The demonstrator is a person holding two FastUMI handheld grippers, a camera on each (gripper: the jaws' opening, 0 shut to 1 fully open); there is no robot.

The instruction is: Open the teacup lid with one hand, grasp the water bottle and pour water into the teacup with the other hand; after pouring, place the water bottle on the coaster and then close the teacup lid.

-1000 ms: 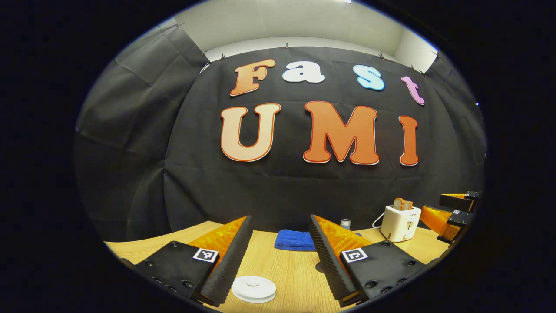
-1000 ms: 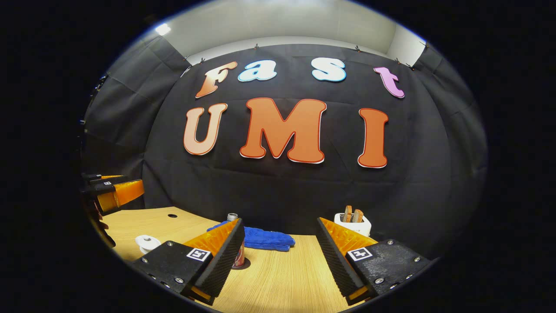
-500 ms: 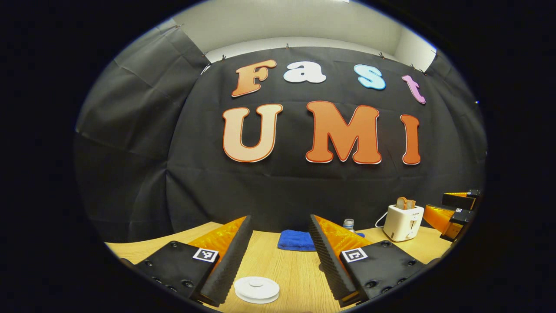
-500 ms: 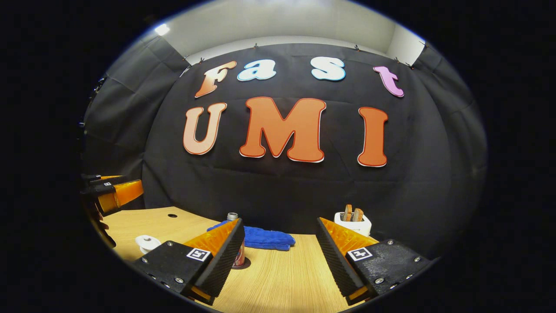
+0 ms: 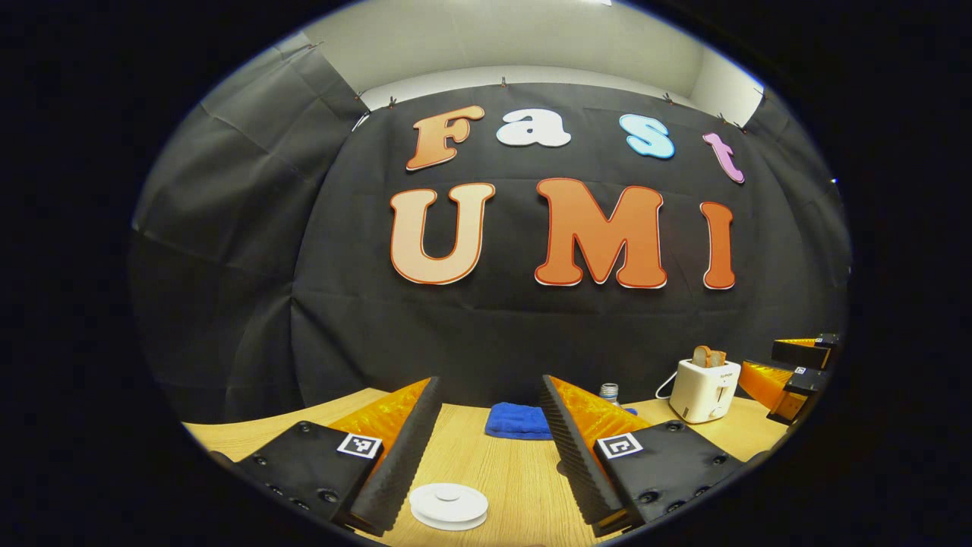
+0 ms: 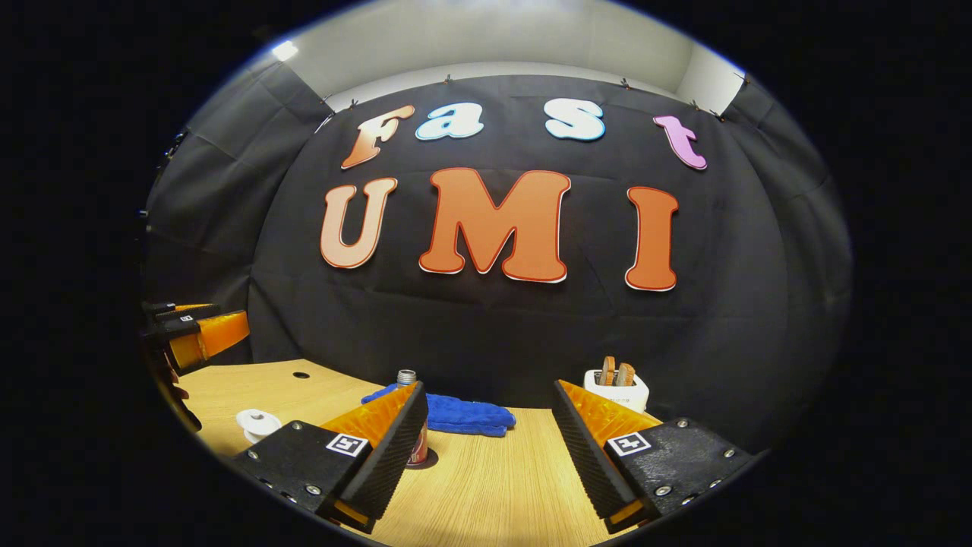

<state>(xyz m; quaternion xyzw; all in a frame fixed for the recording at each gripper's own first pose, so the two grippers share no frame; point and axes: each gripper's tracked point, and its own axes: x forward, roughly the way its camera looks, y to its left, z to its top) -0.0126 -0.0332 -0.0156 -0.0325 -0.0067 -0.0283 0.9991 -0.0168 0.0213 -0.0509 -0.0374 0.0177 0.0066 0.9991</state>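
Note:
The white teacup lid [image 5: 448, 505] with its small knob lies low between my left gripper's [image 5: 490, 384] open fingers, close in front. In the right gripper view the same white lidded teacup [image 6: 257, 422] sits at the left on the wooden table [image 6: 486, 486]. The water bottle [image 6: 407, 377], with a metal top and a red label, stands just behind the left finger of my open right gripper [image 6: 490, 387], which hides most of it. Its top [image 5: 609, 392] also peeks over my left gripper's right finger. A dark round patch lies under the bottle's base.
A blue cloth [image 6: 459, 415] lies at the back of the table by the wall. A white toaster [image 5: 706, 389] holding bread slices stands at the back right. A small hole [image 6: 301, 375] marks the tabletop at the left. The other gripper [image 6: 197, 334] hovers at the left edge.
The left gripper view has shifted very slightly, so the lid and toaster sit a touch differently. Both grippers stay open and the right one has hardly moved.

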